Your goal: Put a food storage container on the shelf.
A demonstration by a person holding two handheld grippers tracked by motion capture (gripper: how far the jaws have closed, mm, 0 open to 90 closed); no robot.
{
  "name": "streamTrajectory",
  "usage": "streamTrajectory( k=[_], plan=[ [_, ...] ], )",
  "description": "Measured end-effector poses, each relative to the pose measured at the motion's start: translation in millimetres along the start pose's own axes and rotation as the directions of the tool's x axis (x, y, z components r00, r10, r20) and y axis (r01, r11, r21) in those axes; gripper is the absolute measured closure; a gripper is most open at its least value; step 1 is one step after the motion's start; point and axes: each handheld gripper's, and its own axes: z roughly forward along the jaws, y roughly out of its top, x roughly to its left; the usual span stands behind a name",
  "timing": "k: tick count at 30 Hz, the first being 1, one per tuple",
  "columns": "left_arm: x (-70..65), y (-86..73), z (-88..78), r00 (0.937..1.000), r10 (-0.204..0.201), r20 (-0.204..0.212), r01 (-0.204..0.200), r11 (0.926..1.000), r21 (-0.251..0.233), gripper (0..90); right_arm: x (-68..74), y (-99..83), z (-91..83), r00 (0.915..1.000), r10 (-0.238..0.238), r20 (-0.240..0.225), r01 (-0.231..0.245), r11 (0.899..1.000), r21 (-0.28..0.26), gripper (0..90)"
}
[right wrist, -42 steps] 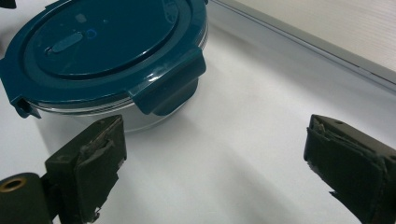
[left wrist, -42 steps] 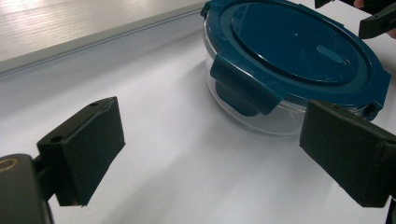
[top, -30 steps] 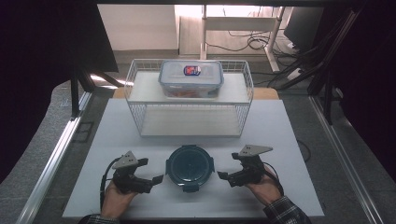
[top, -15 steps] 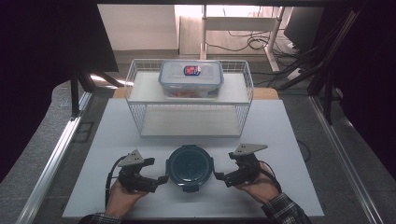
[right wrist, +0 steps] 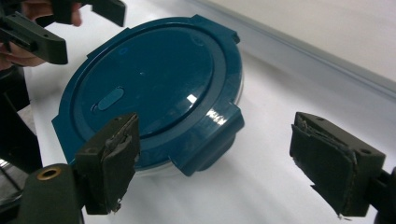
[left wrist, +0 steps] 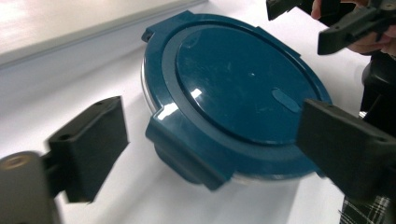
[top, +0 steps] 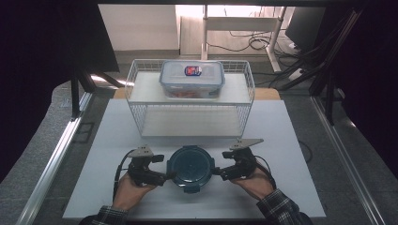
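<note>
A round container with a dark blue clip-on lid (top: 191, 168) sits on the white table near the front edge. My left gripper (top: 165, 177) is at its left side and open. In the left gripper view a lid latch (left wrist: 187, 154) lies between the jaws of my left gripper (left wrist: 217, 149), untouched. My right gripper (top: 218, 171) is at the container's right side. Its jaws have just been closing a little but stand open around the opposite latch (right wrist: 210, 137), with the pads (right wrist: 112, 163) clear of it.
A white wire rack (top: 141, 117) stands at the back of the table. A clear rectangular lidded box (top: 191, 78) rests on its top shelf. The table's front edge lies just behind my hands.
My left gripper has moved right, up to the container's side. The right gripper has edged slightly inward, and the container has stayed put.
</note>
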Motion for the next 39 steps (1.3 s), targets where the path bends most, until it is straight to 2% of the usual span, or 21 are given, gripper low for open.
streamTrajectory(
  k=[5, 8, 10, 12, 15, 16, 18, 19, 21, 22, 25, 26, 29, 30, 32, 33, 35, 36, 37, 38, 39],
  plan=[
    [4.1, 2.2, 16.8, 0.9994, -0.025, 0.022, 0.024, 0.9972, 0.071, 5.0, -0.2, 3.1, 17.4, 0.9991, 0.014, -0.040, -0.012, 0.999, 0.052, 12.9],
    [8.9, -0.4, 22.0, 0.9943, -0.071, 0.080, 0.063, 0.9933, 0.097, 4.9, -1.4, 2.3, 27.4, 0.9976, 0.026, -0.065, -0.019, 0.995, 0.094, 10.0],
    [10.7, -1.4, 22.8, 0.9901, -0.092, 0.105, 0.081, 0.9913, 0.103, 5.6, -4.8, 1.1, 31.5, 0.9907, 0.071, -0.116, -0.059, 0.993, 0.106, 10.0],
    [11.7, -1.7, 23.4, 0.9833, -0.110, 0.145, 0.093, 0.9884, 0.120, 9.4, -7.2, -0.5, 33.5, 0.9848, 0.099, -0.143, -0.081, 0.989, 0.122, 10.2],
    [10.8, -2.1, 23.8, 0.9825, -0.117, 0.145, 0.095, 0.9842, 0.149, 9.1, -10.5, -2.6, 36.2, 0.9699, 0.142, -0.198, -0.116, 0.984, 0.138, 15.9],
    [11.4, -2.4, 22.5, 0.9817, -0.122, 0.146, 0.100, 0.9832, 0.153, 10.6, -11.1, -2.9, 36.8, 0.9619, 0.161, -0.221, -0.131, 0.980, 0.147, 17.1],
    [15.3, -3.6, 20.1, 0.9748, -0.150, 0.165, 0.126, 0.9810, 0.148, 14.5, -12.0, -1.7, 36.0, 0.9615, 0.170, -0.216, -0.138, 0.978, 0.157, 19.1],
    [17.6, -4.1, 18.4, 0.9701, -0.165, 0.178, 0.140, 0.9793, 0.146, 16.7, -12.7, -1.3, 35.5, 0.9583, 0.181, -0.221, -0.147, 0.976, 0.161, 20.8],
    [21.0, -5.4, 13.6, 0.9606, -0.198, 0.195, 0.174, 0.9759, 0.131, 22.3, -17.0, -1.4, 32.7, 0.9461, 0.223, -0.235, -0.189, 0.969, 0.160, 26.6],
    [22.0, -6.2, 11.2, 0.9552, -0.217, 0.201, 0.193, 0.9726, 0.129, 27.8, -19.5, -2.1, 30.0, 0.9359, 0.246, -0.253, -0.211, 0.965, 0.156, 31.9],
    [22.5, -9.9, 6.7, 0.9467, -0.241, 0.214, 0.219, 0.9681, 0.122, 33.5, -22.5, -3.3, 22.5, 0.9217, 0.273, -0.276, -0.239, 0.959, 0.152, 44.7],
    [23.0, -11.6, 4.5, 0.9407, -0.255, 0.224, 0.234, 0.9653, 0.116, 35.5, -22.2, -4.1, 20.8, 0.9188, 0.280, -0.279, -0.247, 0.958, 0.147, 46.1],
    [23.8, -15.4, 0.6, 0.9292, -0.277, 0.244, 0.259, 0.9602, 0.104, 40.7, -21.3, -7.1, 18.5, 0.9049, 0.317, -0.284, -0.283, 0.947, 0.153, 49.2],
    [23.8, -17.1, -1.2, 0.9242, -0.288, 0.251, 0.271, 0.9574, 0.101, 41.9, -21.5, -7.9, 18.2, 0.8992, 0.331, -0.286, -0.298, 0.942, 0.154, 50.0],
    [23.6, -18.8, -2.8, 0.9182, -0.305, 0.253, 0.289, 0.9522, 0.099, 43.7, -21.7, -9.9, 17.9, 0.8836, 0.368, -0.289, -0.337, 0.929, 0.154, 51.1],
    [23.4, -20.4, -3.7, 0.9122, -0.320, 0.256, 0.306, 0.9475, 0.094, 44.2, -21.7, -10.6, 18.1, 0.8793, 0.378, -0.290, -0.347, 0.925, 0.154, 51.3],
    [24.1, -22.5, -5.3, 0.8973, -0.351, 0.268, 0.340, 0.9363, 0.089, 46.4, -21.9, -12.5, 18.3, 0.8645, 0.410, -0.290, -0.381, 0.912, 0.154, 52.2],
    [24.2, -22.9, -5.8, 0.8925, -0.361, 0.270, 0.350, 0.9325, 0.088, 47.5, -21.7, -13.4, 18.2, 0.8593, 0.421, -0.291, -0.392, 0.907, 0.153, 52.4],
    [24.3, -23.7, -7.0, 0.8837, -0.375, 0.281, 0.367, 0.9267, 0.083, 48.4, -21.6, -13.7, 18.0, 0.8578, 0.424, -0.291, -0.395, 0.906, 0.153, 52.7],
    [24.8, -24.7, -8.9, 0.8792, -0.383, 0.283, 0.377, 0.9228, 0.079, 50.2, -21.4, -14.0, 17.3, 0.8550, 0.429, -0.291, -0.401, 0.903, 0.155, 53.1],
    [24.8, -25.1, -9.8, 0.8827, -0.381, 0.275, 0.374, 0.9241, 0.079, 55.6, -21.6, -14.4, 16.4, 0.8553, 0.431, -0.287, -0.403, 0.902, 0.156, 54.2]
  ],
)
